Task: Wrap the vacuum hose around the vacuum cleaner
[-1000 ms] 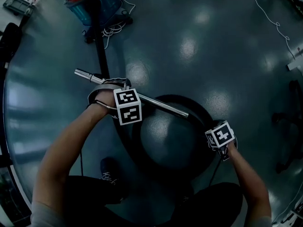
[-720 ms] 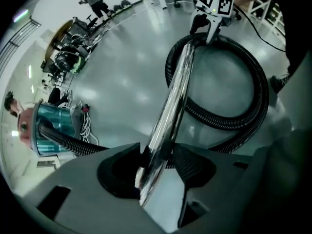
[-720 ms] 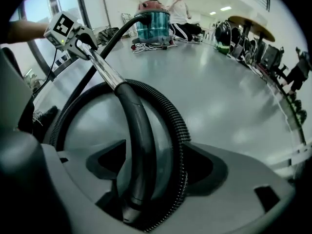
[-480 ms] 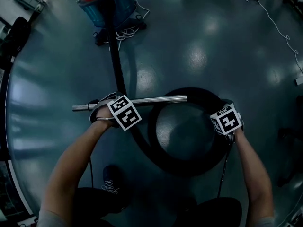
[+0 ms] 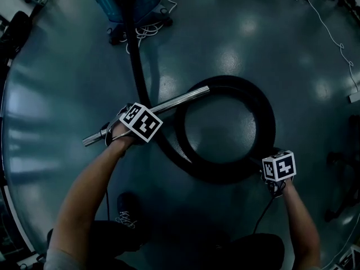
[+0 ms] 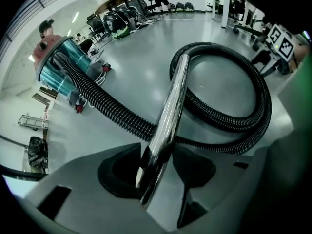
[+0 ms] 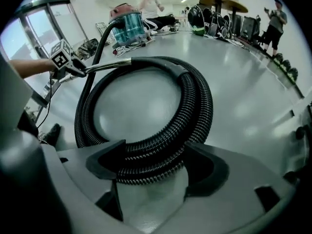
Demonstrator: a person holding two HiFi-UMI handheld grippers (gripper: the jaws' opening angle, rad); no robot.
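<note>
The grey floor [image 5: 292, 49] filled the head view, and on it the hose [image 5: 269, 117] made one wide loop, the mark for everything else here. The vacuum [image 5: 112, 4] stood well beyond the loop and was cut off by the top edge. Both gripper views showed more of it: a clear blue drum under a red lid, with the hose running from it toward the loop. A white cable [image 5: 147, 31] lay by its base, on the loop's side. Only the right gripper view took in what lay past the vacuum: a seated person [image 7: 148, 4] just behind it, and farther from the loop a round table [image 7: 222, 4] and a standing person [image 7: 275, 16].

The wand [image 5: 174, 101], a bright metal tube, met the hose at the loop's far-left rim and slanted away to the left. The head view hid both sets of jaws under the marker cubes [image 5: 140, 122].

The left gripper [image 6: 156, 167] was just outside the loop. Its own view showed the pads pinching the wand from both sides, with the hose from the vacuum crossing under the tube.

The right gripper [image 7: 153, 167] sat at the loop's near-right rim. Its own view showed the loop there as two turns side by side, which the head view merged into one thick ring. Both turns lay between the pads, which pressed on them, the jaws having just been closing.

Each gripper view caught the other's cube across the loop. A shoe [image 5: 125, 215] showed at the loop's near left.
</note>
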